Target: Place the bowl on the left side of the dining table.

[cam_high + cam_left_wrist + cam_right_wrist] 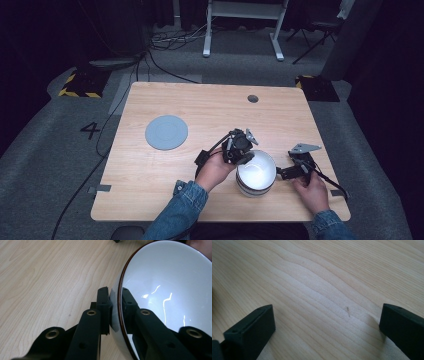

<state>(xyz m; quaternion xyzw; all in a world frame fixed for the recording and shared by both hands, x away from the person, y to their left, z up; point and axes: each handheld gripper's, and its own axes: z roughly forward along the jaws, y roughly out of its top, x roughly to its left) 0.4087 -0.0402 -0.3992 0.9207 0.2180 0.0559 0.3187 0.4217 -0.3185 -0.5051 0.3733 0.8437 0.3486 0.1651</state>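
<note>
Surface: wooden table (pixel 165 165), grey disc (pixel 166 132) at far left.
Bowl: white bowl (pixel 256 172) stands near the front edge, right of centre.
Left gripper (pixel 115 298): clamped on the bowl's rim.
Right gripper (pixel 327 322): wide, over bare wood.

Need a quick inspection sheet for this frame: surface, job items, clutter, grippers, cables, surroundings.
Surface: wooden table, bare wood, round port near far edge.
Job's things: white bowl with dark rim, upright, near front edge.
Clutter: grey disc lying flat at left, apart from the bowl.
Grippers: left gripper shut on the bowl's rim, one jaw inside, one outside; right gripper open over bare wood, beside the bowl.
Cables: one trails from each gripper; more lie on the floor at left and behind.
Surroundings: grey carpet, white desk frame, hazard-striped blocks.
</note>
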